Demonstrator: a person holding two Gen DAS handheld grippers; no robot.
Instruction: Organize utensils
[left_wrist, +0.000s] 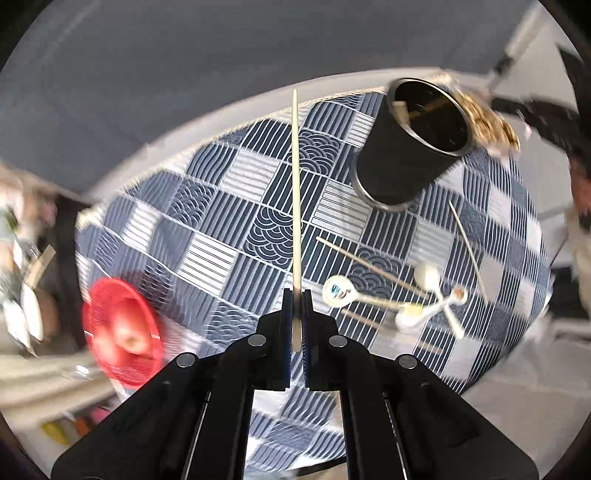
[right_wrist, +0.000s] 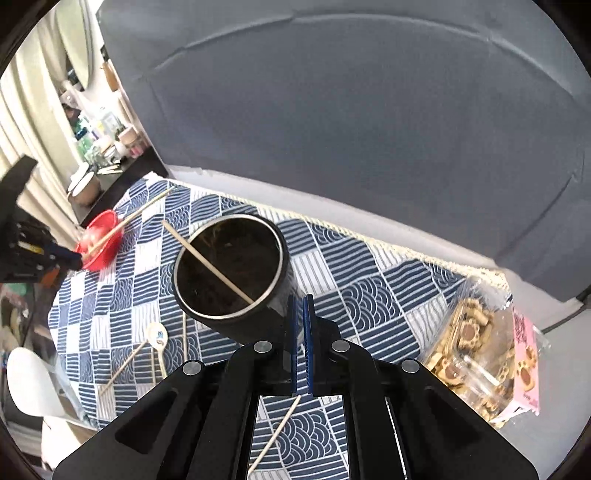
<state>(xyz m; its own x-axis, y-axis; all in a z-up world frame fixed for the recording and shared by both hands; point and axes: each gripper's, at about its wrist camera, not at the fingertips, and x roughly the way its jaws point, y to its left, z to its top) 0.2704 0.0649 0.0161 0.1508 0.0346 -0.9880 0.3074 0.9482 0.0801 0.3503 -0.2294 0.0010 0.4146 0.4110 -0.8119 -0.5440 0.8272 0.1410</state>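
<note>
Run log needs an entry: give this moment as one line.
left hand-held gripper: shut on chopstick | right hand-held gripper: shut, holding nothing, beside black cup | spoons: on tablecloth

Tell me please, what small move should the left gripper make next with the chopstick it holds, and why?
Probably carry it rightward toward the black cup and tip it in. The left gripper is shut on a chopstick held above the patterned cloth; the cup already holds one chopstick, while other chopsticks and spoons lie loose on the cloth.
</note>
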